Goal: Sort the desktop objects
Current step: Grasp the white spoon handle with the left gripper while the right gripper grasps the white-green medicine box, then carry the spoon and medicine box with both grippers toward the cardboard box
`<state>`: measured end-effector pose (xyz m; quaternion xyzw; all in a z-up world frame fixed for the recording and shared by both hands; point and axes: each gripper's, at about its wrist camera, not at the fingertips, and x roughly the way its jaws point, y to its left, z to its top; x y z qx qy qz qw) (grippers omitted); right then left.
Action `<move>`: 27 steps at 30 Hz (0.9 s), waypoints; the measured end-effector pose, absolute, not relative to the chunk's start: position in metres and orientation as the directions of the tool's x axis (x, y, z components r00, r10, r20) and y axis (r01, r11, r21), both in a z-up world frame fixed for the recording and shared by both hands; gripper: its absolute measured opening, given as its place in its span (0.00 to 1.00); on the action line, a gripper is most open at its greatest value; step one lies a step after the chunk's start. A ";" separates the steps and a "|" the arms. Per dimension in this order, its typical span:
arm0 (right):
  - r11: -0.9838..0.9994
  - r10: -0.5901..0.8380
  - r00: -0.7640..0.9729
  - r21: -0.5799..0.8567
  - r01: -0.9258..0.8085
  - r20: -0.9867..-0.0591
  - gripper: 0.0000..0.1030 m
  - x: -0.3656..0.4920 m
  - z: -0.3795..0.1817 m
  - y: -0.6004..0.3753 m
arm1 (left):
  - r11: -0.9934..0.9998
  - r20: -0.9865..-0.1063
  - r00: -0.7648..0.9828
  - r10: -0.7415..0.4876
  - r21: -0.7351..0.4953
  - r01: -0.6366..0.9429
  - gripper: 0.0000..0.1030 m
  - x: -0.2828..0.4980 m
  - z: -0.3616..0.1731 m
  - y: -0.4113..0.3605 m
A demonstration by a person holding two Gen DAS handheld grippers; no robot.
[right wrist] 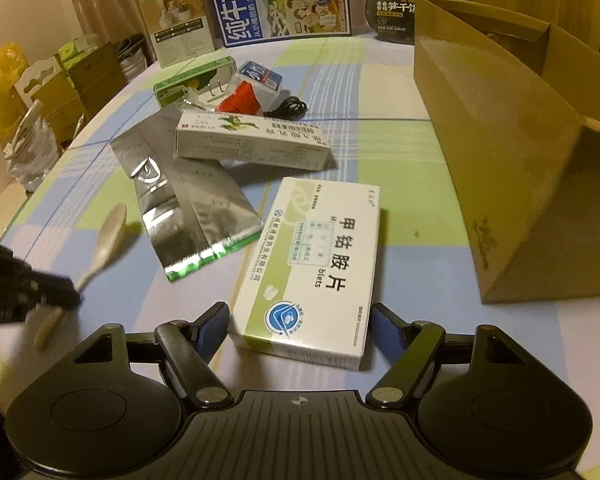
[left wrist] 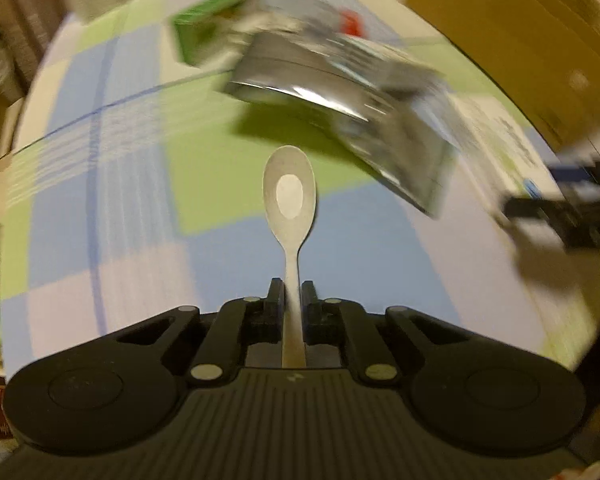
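One pale spoon is clamped by its handle in the left gripper, bowl pointing away, lifted over the checked table. Beyond the spoon lies a silver foil pouch, blurred in the left wrist view. Right of the pouch, touching its edge, rests a white-and-green medicine box; the right gripper stands spread on either side of the box's near end, its pads not pressing it. Behind the pouch another long white box lies partly over it, with a green box farther back. Well right of the pouch stands a brown paper bag.
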<state>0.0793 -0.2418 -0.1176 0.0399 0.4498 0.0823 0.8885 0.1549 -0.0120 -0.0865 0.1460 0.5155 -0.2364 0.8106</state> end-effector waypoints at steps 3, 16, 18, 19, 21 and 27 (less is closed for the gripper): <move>0.982 0.187 0.566 0.140 -0.127 -0.803 0.70 0.068 -0.115 -0.251 | 0.813 -0.910 0.327 -0.254 -0.019 0.581 0.05 0.129 -0.086 -0.028; 0.978 0.202 0.559 0.131 -0.164 -0.805 0.81 0.035 -0.112 -0.273 | 0.797 -0.840 0.472 -0.269 0.081 0.599 0.31 0.078 -0.080 -0.073; 0.977 0.202 0.569 0.127 -0.170 -0.797 0.82 0.036 -0.112 -0.273 | 0.801 -0.819 0.514 -0.254 0.120 0.587 0.34 0.081 -0.082 -0.078; 0.978 0.199 0.574 0.121 -0.172 -0.794 0.83 0.036 -0.112 -0.272 | 0.806 -0.811 0.529 -0.249 0.129 0.578 0.34 0.083 -0.083 -0.080; 0.979 0.195 0.581 0.117 -0.168 -0.791 0.83 0.038 -0.113 -0.272 | 0.815 -0.805 0.542 -0.242 0.134 0.564 0.35 0.088 -0.085 -0.079; 0.979 0.199 0.593 0.131 -0.156 -0.781 0.83 0.045 -0.116 -0.274 | 0.827 -0.788 0.567 -0.239 0.140 0.544 0.35 0.096 -0.093 -0.080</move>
